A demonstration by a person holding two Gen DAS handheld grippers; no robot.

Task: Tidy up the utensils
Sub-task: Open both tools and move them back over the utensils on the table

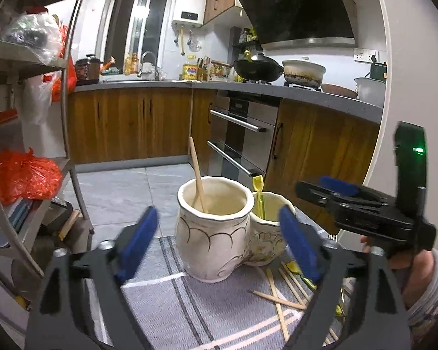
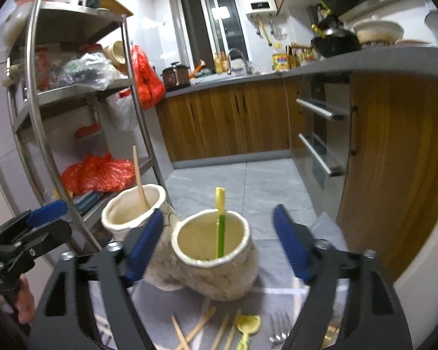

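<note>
Two cream ceramic jars stand side by side on a grey striped cloth (image 1: 172,306). The left jar (image 1: 216,233) holds one wooden chopstick (image 1: 197,175). The right jar (image 2: 219,259) holds a yellow-green plastic utensil (image 2: 220,221). Loose chopsticks (image 1: 280,294), a yellow spoon (image 2: 248,325) and a metal fork (image 2: 279,335) lie on the cloth in front of the jars. My left gripper (image 1: 219,245) is open and empty around the left jar. My right gripper (image 2: 219,242) is open and empty around the right jar. The right gripper also shows in the left wrist view (image 1: 330,189).
A metal shelf rack (image 2: 73,96) with red bags stands at left. Wooden cabinets (image 1: 131,125) and an oven (image 1: 239,140) line the back and right. The grey tiled floor (image 2: 242,186) lies beyond the cloth.
</note>
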